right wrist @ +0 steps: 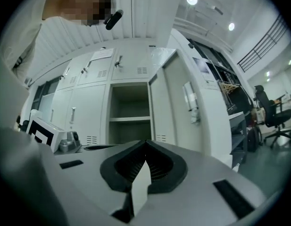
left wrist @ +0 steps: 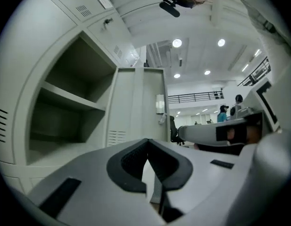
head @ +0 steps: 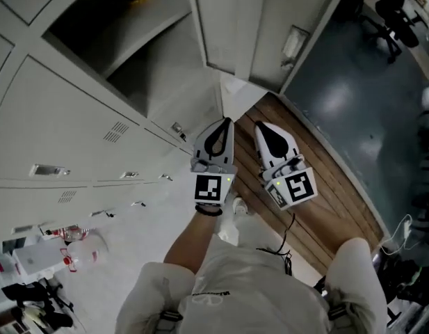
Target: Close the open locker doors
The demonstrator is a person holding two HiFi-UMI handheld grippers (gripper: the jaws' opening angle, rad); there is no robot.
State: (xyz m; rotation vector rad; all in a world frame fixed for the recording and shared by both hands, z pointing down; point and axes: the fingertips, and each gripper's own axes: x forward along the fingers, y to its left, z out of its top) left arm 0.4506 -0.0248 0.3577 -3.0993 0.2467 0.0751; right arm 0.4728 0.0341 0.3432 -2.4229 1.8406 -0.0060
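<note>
Looks along the left gripper (left wrist: 148, 157), jaws pressed together with nothing between. Faces an open locker (left wrist: 65, 79) at left, with one grey shelf (left wrist: 70, 98) inside and the open door (left wrist: 136, 105) swung wide just beyond. Catches the right gripper (left wrist: 185, 133) at right, under round ceiling lights (left wrist: 177, 43).

locker door (right wrist: 157, 112): pale grey metal, vent slots low down, upright, swung wide open at right of its compartment (right wrist: 128, 105) | compartment: dark inside, one shelf across | neighbouring doors (right wrist: 84, 112) on the left: shut

left gripper (head: 224, 123) jaws together, right gripper (head: 261, 128) jaws together, side by side, both empty
</note>
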